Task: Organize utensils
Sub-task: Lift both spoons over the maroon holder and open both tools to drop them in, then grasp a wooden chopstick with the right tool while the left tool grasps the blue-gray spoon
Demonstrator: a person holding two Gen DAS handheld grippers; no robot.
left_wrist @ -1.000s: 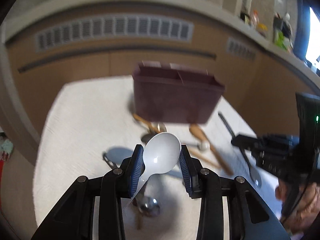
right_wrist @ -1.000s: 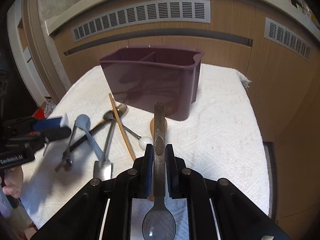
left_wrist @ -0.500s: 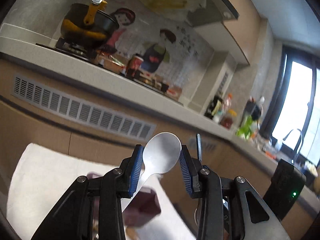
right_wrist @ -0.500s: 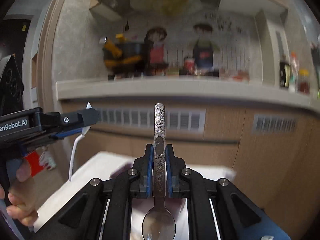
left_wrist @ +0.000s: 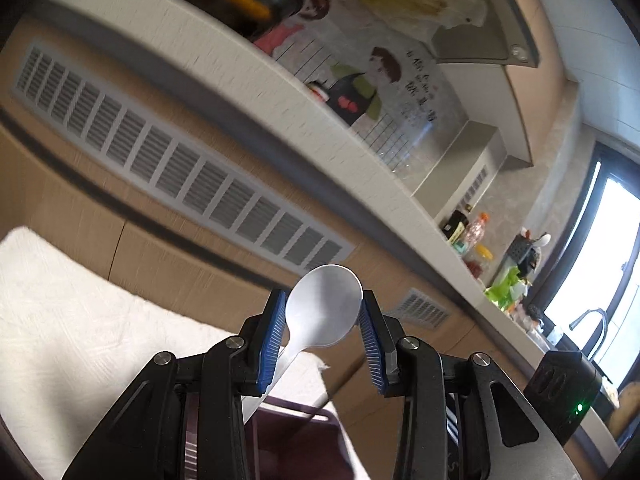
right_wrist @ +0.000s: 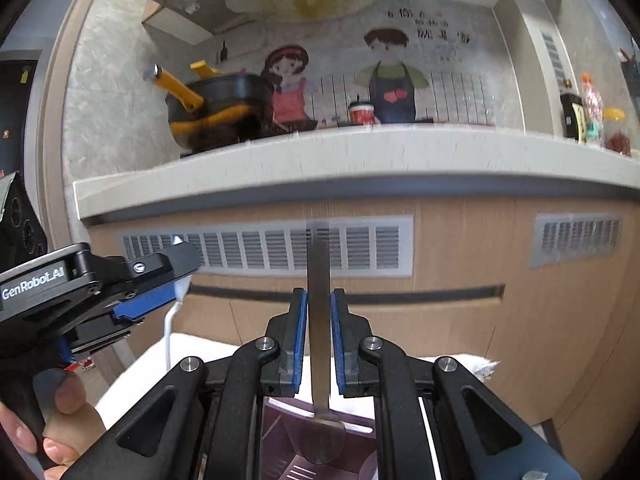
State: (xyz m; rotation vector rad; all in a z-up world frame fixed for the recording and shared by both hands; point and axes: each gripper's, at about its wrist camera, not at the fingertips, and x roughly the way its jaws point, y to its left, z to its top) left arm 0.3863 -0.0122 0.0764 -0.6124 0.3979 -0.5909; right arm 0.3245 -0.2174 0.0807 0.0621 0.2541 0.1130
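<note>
White plastic spoon (left_wrist: 323,307) clamped by its bowl in left gripper (left_wrist: 322,332), light, slick, likely to pivot; steel spoon (right_wrist: 319,280) pinched mid-handle in near-closed right gripper (right_wrist: 319,328), stiff, bowl hanging over maroon caddy (right_wrist: 280,436).

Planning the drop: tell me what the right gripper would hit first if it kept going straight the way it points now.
Probably the wooden cabinet front below the countertop, near the vent grille. The right gripper, shut on the metal spoon, has nothing nearer ahead, though depth is uncertain.
</note>
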